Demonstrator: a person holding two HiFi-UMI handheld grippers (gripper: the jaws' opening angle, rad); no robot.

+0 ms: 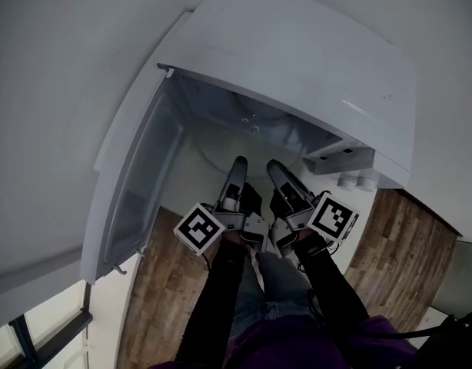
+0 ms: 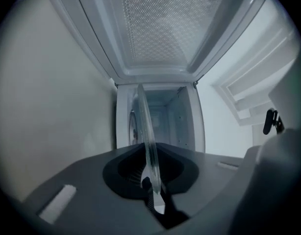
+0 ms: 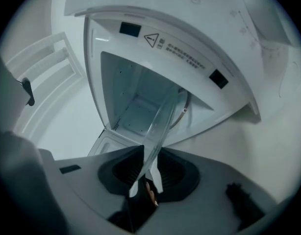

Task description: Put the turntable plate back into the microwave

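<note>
Left gripper (image 2: 153, 190) and right gripper (image 3: 145, 180) both clench the turntable plate (image 2: 144, 126) by its near rim; I'd keep it level and ease it far into the microwave (image 1: 313, 60).

White microwave (image 1: 297, 52), clear turntable plate (image 2: 143, 121)

**Glass turntable plate held at the open microwave**

The turntable plate (image 2: 143, 121) is a round disc of clear glass. It is off any surface, and its near rim is clamped in the left tool (image 2: 151, 182) and the right tool (image 3: 146, 173). Its far edge reaches toward the mouth of the cavity. The white microwave (image 1: 297, 48) has its door (image 1: 140, 191) swung wide open.
</note>
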